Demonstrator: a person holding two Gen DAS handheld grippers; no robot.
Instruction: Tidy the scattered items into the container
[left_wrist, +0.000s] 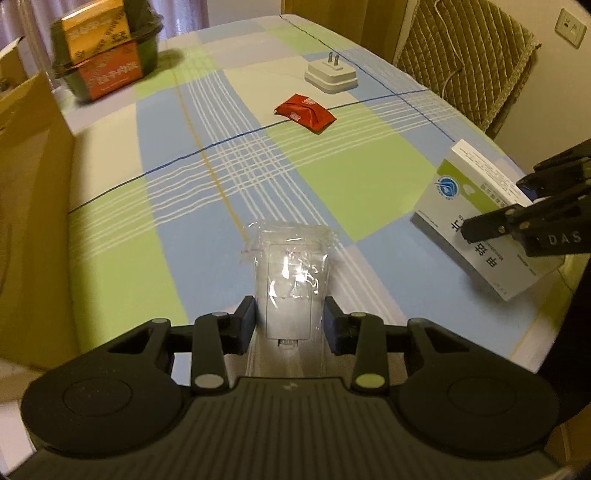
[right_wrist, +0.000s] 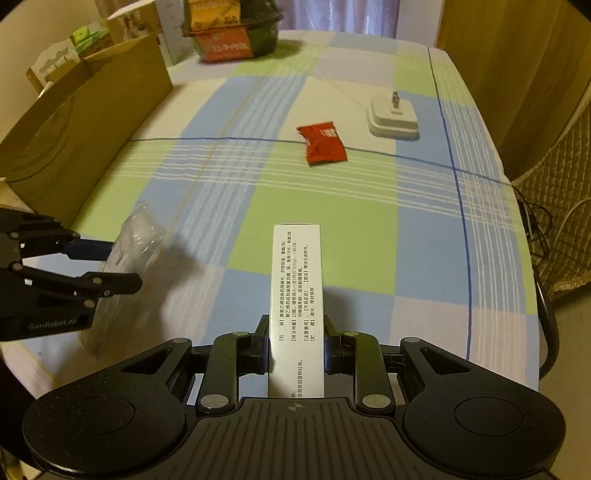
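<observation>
Now left claw (left_wrist: 289, 321) seemingly clamps the bagged white item (left_wrist: 290, 280); right claw (right_wrist: 295, 345) pinches the medicine box (right_wrist: 296, 291).

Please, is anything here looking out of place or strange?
The orange boxes stick up crookedly out of the dark container, not seated inside. The white plug adapter lies prongs-up, and the red packet looks crumpled.

A table with a checked cloth (left_wrist: 325, 177) carries a red packet (left_wrist: 306, 112), a white plug adapter (left_wrist: 331, 75) and a dark container (left_wrist: 107, 59) with orange boxes.
</observation>
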